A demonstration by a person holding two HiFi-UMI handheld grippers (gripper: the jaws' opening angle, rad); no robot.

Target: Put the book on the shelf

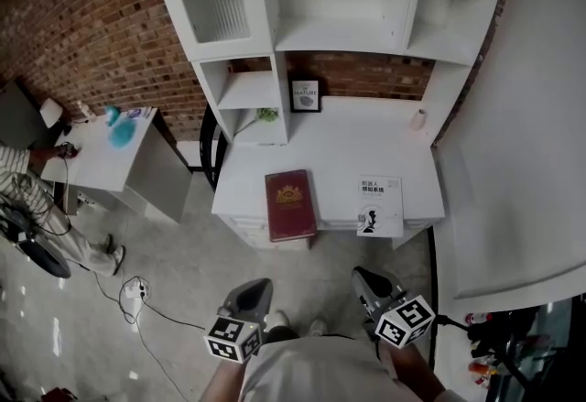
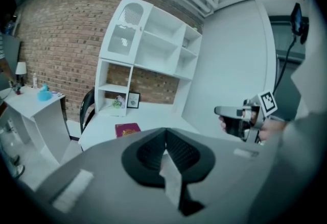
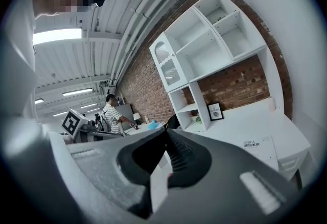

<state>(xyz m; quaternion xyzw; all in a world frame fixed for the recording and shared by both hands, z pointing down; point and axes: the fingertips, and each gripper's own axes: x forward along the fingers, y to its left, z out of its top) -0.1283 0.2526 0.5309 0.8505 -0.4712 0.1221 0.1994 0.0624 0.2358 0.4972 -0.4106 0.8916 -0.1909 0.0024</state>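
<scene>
Red book (image 1: 290, 204) lies flat on the white worktop (image 1: 343, 148), near the front, and its near end seems to poke out past the edge. White book (image 1: 380, 205) sits just to its right, not touching it, also flat. The task only says "the book", so I can't tell which one is meant. The first way this goes sideways is simply grabbing the wrong one.

Left gripper (image 1: 259, 287) and right gripper (image 1: 363, 276) both hang low by the person's body, well back from the worktop. Both have their jaws pressed together with nothing in them. As far as I can judge, the approach and the pick are all to come.

Stuff I'd worry about:
- A flat book gives the jaws nothing to bite unless they come in at that overhanging end. Nudge it from the wrong side and it slides, maybe off the front onto the floor.
- Pinch only the cover and the thing probably flops open mid-lift.
- The shelf (image 1: 343, 34) bays above look free, but a frame (image 1: 306, 95) stands at the back of the worktop right under them. Swing the book in too low and the frame could get knocked over.
- A one-corner grip on what looks like a hardback will likely twist in the jaws on the way up.
</scene>
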